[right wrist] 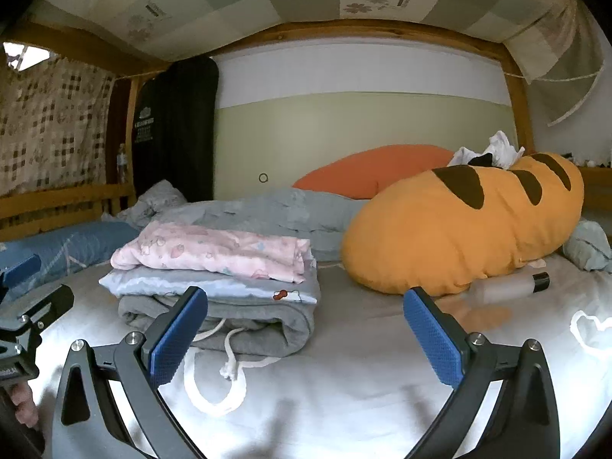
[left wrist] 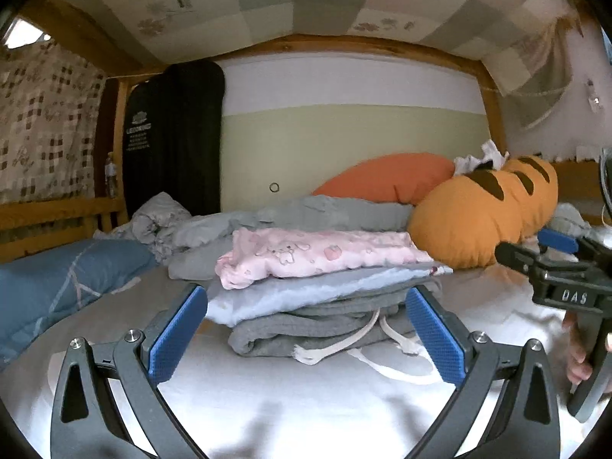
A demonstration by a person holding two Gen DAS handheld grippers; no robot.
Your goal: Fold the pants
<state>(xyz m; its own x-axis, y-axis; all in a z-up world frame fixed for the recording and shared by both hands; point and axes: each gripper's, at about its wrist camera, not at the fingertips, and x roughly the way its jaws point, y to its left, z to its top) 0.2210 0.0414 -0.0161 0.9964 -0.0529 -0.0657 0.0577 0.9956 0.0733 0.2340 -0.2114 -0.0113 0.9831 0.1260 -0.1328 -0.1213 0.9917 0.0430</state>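
Both claws sit nearest the lens with blue pads spread apart and nothing between them; the left claw [left wrist: 306,329] hovers over the white bed sheet [left wrist: 306,413], facing the folded grey pants [left wrist: 306,325]; the pants lie at the bottom of a stack, under a light blue garment [left wrist: 298,290] and a pink patterned garment [left wrist: 317,256]; the right claw [right wrist: 306,332] stands right of the stack, before the orange loaf-shaped pillow [right wrist: 459,229].
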